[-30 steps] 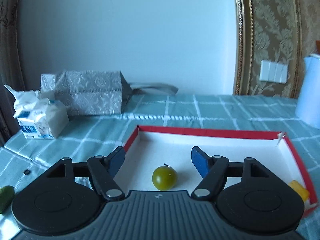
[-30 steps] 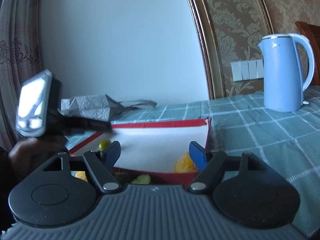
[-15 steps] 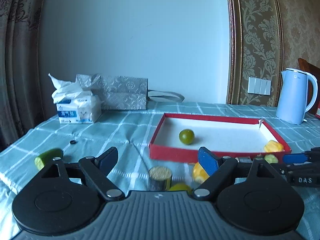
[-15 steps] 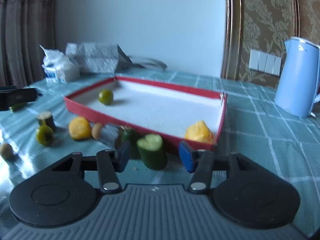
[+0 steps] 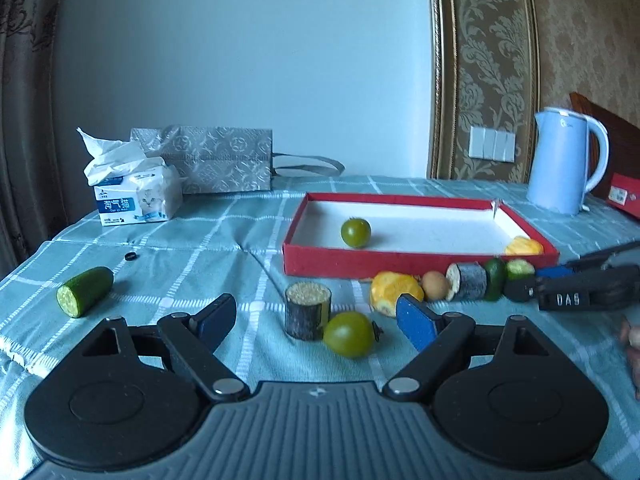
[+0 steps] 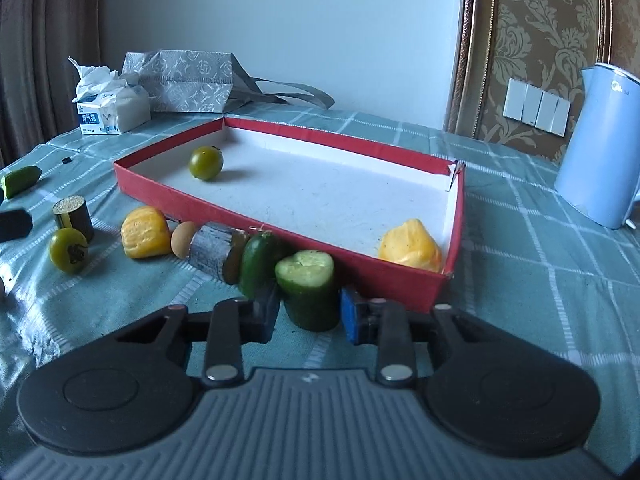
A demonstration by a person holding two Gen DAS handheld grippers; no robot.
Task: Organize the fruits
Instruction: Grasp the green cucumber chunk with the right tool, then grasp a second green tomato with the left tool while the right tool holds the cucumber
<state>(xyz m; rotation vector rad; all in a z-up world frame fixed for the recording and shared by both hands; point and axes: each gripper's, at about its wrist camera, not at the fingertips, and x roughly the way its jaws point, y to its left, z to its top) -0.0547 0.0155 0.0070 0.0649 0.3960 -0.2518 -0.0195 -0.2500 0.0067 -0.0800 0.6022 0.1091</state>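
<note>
A red tray [image 5: 416, 258] [image 6: 304, 222] holds a green tomato [image 5: 355, 232] [image 6: 205, 163] and a yellow fruit piece [image 6: 410, 250]. My right gripper [image 6: 308, 312] is shut on an upright cucumber stub [image 6: 310, 288] that stands on the cloth by the tray's front wall. My left gripper [image 5: 316, 320] is open and empty just behind a second green tomato [image 5: 349, 334] and a dark cylinder [image 5: 307, 311]. A yellow piece [image 6: 145, 232], a small brown ball [image 6: 183, 239], a grey cylinder [image 6: 214, 252] and a dark green piece [image 6: 258, 258] lie along the tray front.
A cucumber half [image 5: 85, 291] lies at the left on the checked cloth. A tissue pack [image 5: 134, 194] and grey bag [image 5: 218, 164] stand at the back left. A blue kettle [image 5: 568, 160] stands at the back right.
My left gripper has drawn back from the tray to the loose fruit in front of it. My right gripper has moved down and closed its fingers onto the cucumber stub.
</note>
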